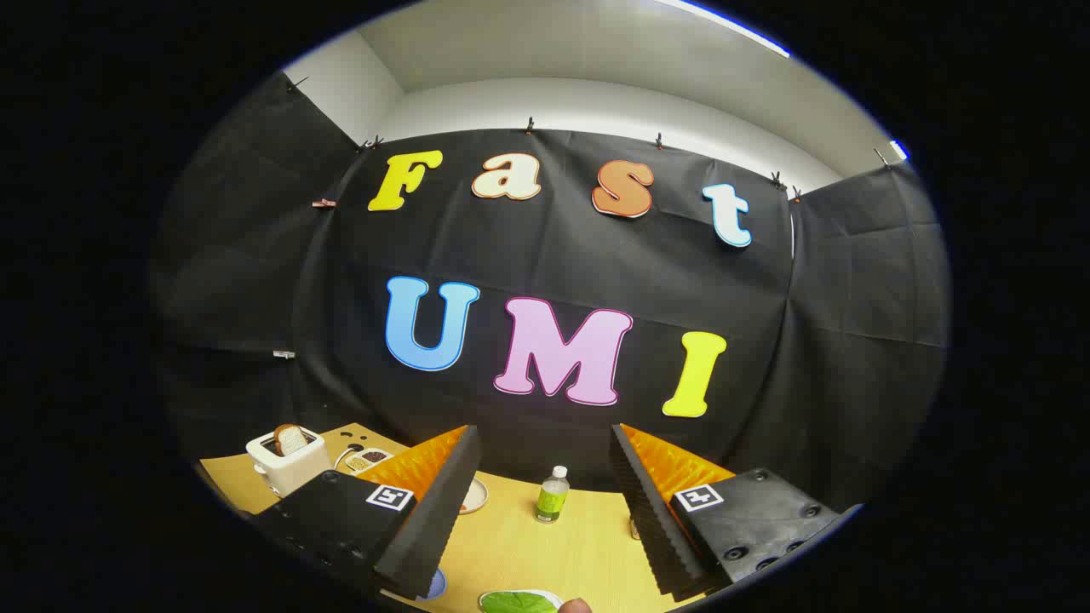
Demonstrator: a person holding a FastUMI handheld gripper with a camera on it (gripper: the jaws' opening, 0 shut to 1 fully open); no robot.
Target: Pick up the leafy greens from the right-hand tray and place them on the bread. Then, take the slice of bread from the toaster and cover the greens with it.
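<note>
Tongs (541, 511) are spread wide, nothing between the fingers, held high and level above the yellow woven-mat tabletop (511, 545). Step in hand, as I read it: the approach to the greens, grasp not yet started.

Flat green leafy greens (518, 603) lie on a small white tray (549, 596) at the bottom centre of the frame, below and between the fingers, partly cut off. White boxy toaster (285, 464) with a browned bread slice (290, 439) standing in its slot sits at lower left, well apart from the greens. Small clear green-labelled bottle (553, 494) stands in the lower centre, beyond the fingers.

Advice:
- Pitch the tongs down so the leaf comes ahead of the fingertips.
- Leaf is thin and flat: come in low and pinch an edge rather than the middle.
- Close gently; it likely tears or slips.
- Keep clear of the bottle.
- A round white plate (473, 495) peeks out behind the left finger; can't tell whether the base bread is on it.
</note>
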